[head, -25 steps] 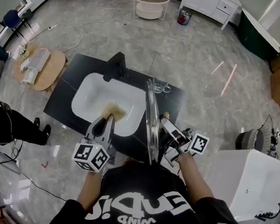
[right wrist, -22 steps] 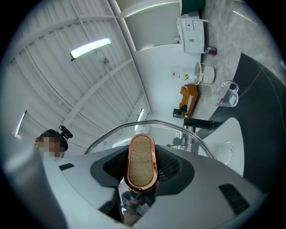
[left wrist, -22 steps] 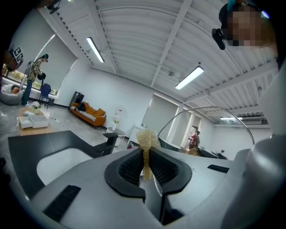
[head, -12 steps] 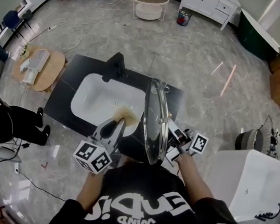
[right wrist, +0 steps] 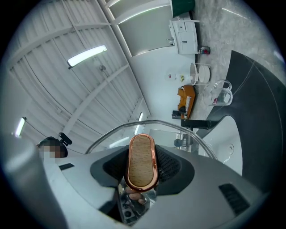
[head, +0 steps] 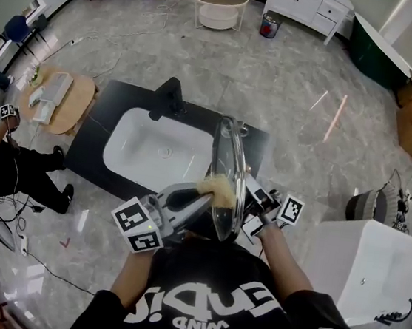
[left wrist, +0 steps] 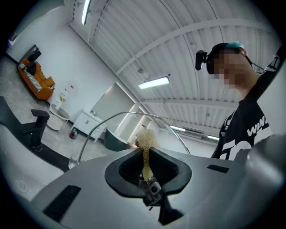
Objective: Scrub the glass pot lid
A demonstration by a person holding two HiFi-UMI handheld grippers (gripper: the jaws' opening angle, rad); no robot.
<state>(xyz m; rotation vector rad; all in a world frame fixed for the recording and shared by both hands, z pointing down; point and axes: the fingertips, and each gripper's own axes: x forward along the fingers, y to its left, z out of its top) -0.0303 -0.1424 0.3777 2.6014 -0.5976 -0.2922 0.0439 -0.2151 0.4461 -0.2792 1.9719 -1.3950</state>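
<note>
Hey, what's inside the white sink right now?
Only the drain shows, mid-basin, in the white sink; the rest in sight is bare. Its near right corner is covered by the left gripper, its tan scrubber and the glass lid held on edge.

Wears a black T-shirt (head: 211, 302) with large white lettering (head: 207, 305). Grey moulded left gripper (head: 208, 192) and right gripper (head: 253, 194), black ribbed pads (left wrist: 129, 167) inside, a white cube (head: 137, 226) with black square markers on each.
</note>
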